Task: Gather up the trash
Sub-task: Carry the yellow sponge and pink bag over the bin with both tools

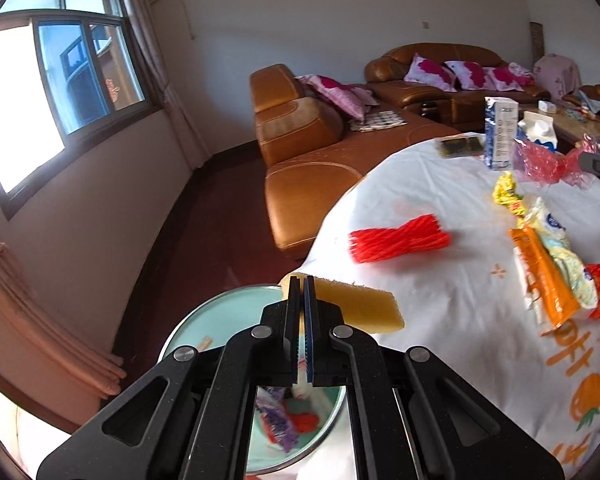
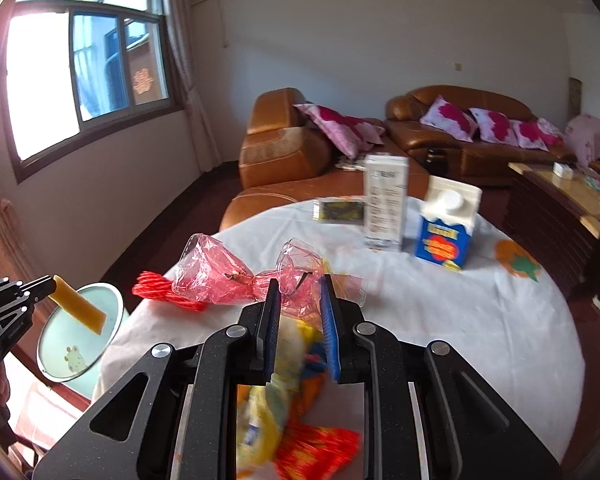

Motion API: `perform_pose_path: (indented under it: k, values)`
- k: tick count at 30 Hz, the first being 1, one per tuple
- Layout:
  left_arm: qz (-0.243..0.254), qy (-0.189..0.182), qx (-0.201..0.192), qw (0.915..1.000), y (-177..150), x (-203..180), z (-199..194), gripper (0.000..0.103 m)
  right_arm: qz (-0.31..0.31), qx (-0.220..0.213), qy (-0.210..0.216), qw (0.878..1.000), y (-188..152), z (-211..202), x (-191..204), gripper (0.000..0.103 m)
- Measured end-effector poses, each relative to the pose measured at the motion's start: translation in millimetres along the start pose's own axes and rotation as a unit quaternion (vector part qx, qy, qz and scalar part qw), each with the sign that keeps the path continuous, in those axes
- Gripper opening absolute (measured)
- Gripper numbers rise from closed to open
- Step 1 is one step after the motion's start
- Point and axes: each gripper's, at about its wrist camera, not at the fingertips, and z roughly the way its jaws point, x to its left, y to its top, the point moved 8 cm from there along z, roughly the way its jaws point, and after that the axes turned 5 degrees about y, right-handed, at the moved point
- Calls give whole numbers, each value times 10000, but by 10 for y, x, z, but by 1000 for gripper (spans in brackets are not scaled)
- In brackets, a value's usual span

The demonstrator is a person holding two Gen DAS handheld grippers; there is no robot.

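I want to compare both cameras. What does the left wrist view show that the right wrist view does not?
Only the left wrist view shows trash inside the green bin and the orange wrapper. Only the right wrist view shows the frog picture on the bin and the whole left gripper. Both show the yellow sponge in its jaws, the pink cellophane and two cartons.

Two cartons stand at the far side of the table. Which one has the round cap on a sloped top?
The shorter blue carton: white gabled top with a round cap. The tall white carton beside it is flat-topped and shows no cap.
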Motion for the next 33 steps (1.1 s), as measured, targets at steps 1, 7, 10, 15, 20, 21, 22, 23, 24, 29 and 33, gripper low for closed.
perform_pose_path:
  k: [1, 7, 10, 15, 20, 21, 22, 23, 24, 29, 33]
  values:
    - [-8, 95, 25, 10000, -33, 74, -4, 1, -77, -3, 69, 9999, 21, 30, 86, 20]
    - [-103, 444, 176, 9988, -217, 439, -22, 1, -564, 28, 422, 9975, 114, 241, 619, 20]
    - [-172, 580, 262, 9978, -308, 610, -14, 1, -772, 93, 577, 9953, 108, 361, 856, 20]
    - [-283, 750, 345, 9962, -437, 834, -8, 1, -1006, 227, 820, 9913, 82, 572, 1189, 20]
    - [-348, 934, 416, 9942, -541, 1009, -9, 1, -1226, 299, 1007, 9869, 82, 708, 1478, 20]
    - [-351, 991, 438, 9935, -562, 1044, -3, 1, -1269, 312, 1037, 9860, 80, 729, 1531, 20]
    - [-353, 1030, 455, 9930, -587, 1063, 4, 1, -1312, 324, 1064, 9851, 79, 748, 1583, 20]
    - [-357, 1063, 474, 9926, -604, 1086, 6, 1, -1357, 342, 1092, 9841, 73, 769, 1635, 20]
    - [-359, 1090, 491, 9922, -623, 1103, 11, 1, -1399, 357, 1106, 9833, 62, 796, 1671, 20]
    - [-362, 1236, 584, 9899, -712, 1206, 33, 1, -1621, 464, 1159, 9788, 2, 937, 1862, 20]
    - [-349, 1309, 610, 9889, -744, 1260, 33, 1, -1803, 526, 1189, 9750, -50, 1012, 1980, 20]
